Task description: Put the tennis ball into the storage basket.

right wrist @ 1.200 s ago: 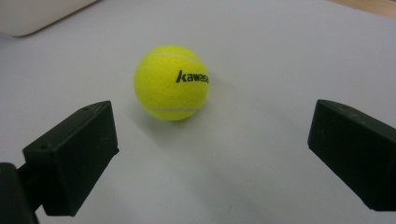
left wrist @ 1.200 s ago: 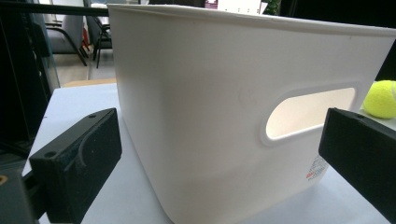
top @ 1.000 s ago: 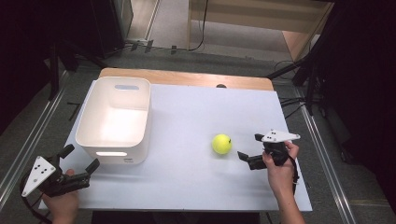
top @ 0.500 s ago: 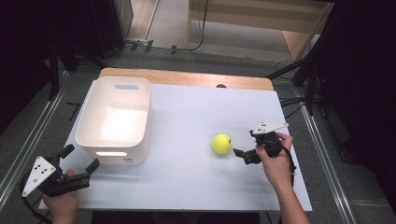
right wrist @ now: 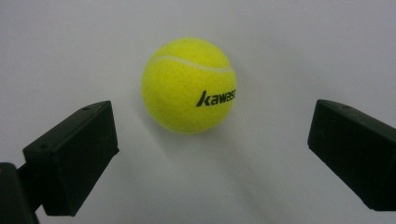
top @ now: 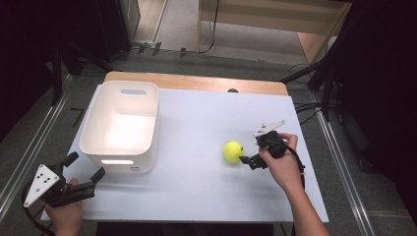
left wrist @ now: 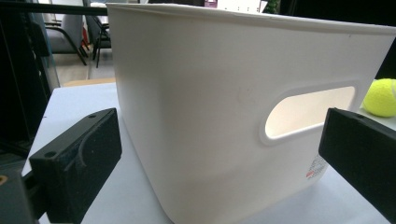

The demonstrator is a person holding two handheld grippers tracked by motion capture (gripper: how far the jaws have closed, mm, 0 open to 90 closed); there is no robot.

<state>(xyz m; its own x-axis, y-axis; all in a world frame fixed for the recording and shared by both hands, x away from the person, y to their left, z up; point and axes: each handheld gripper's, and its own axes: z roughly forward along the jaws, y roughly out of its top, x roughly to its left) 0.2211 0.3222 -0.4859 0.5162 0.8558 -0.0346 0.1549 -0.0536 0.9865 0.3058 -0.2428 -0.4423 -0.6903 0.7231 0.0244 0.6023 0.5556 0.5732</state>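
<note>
- The step in hand is judged to be the approach for a grasp: the right gripper [top: 248, 158] is held just beside the tennis ball [top: 233, 151], jaws spread wide, nothing pinched
- The tennis ball is seen on the white bench [top: 196, 191], right of the white bin [top: 120, 128], well apart from it
- In the right gripper view the ball [right wrist: 189, 85] lies ahead of the jaws, not yet between them
- The left gripper [top: 81, 178] is kept spread near the bin's front wall [left wrist: 210, 116]
- Next, the right gripper should probably be advanced around the ball, then closed

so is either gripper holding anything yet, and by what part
Nothing is held. The right gripper is open around the tennis ball without touching it; the left gripper is open facing the bin.
</note>
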